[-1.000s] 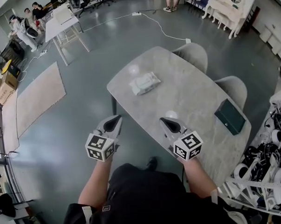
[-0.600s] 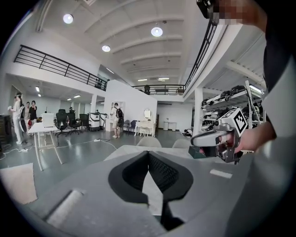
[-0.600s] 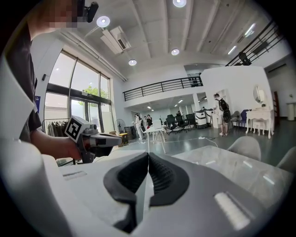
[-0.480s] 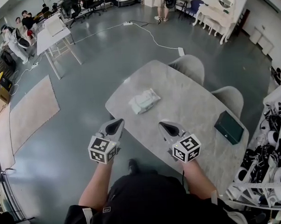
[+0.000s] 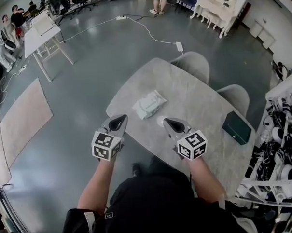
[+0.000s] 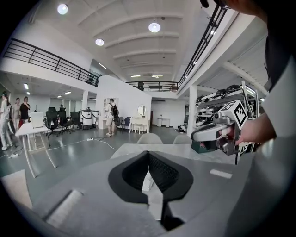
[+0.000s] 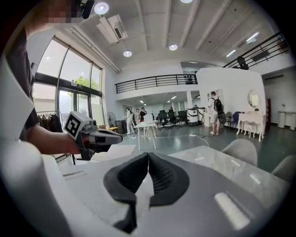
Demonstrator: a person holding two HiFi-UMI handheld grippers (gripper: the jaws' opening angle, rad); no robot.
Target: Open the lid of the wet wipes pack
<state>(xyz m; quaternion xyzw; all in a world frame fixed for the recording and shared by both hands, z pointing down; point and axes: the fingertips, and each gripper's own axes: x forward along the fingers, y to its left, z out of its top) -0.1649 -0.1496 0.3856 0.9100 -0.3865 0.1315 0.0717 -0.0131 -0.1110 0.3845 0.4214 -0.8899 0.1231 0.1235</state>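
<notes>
A white wet wipes pack (image 5: 149, 104) lies on the marble table (image 5: 193, 99), near its left end, lid down. My left gripper (image 5: 118, 122) hovers at the table's near-left edge, short of the pack, jaws shut and empty. My right gripper (image 5: 171, 124) is over the table's near edge, to the right of the pack and apart from it, also shut with nothing held. In the left gripper view the left gripper (image 6: 148, 155) shows tips touching, and a sliver of the pack (image 6: 147, 183) shows in the gap below them. The right gripper (image 7: 148, 156) likewise has its tips together.
A dark green box (image 5: 238, 128) lies at the table's right side. Two grey chairs (image 5: 192, 63) stand behind the table. A shoe rack (image 5: 278, 156) lines the right. A white desk (image 5: 43, 33) and people stand far off at the upper left.
Both grippers have moved forward toward the table; the pack now lies closer ahead of them. Jaws stayed shut.
</notes>
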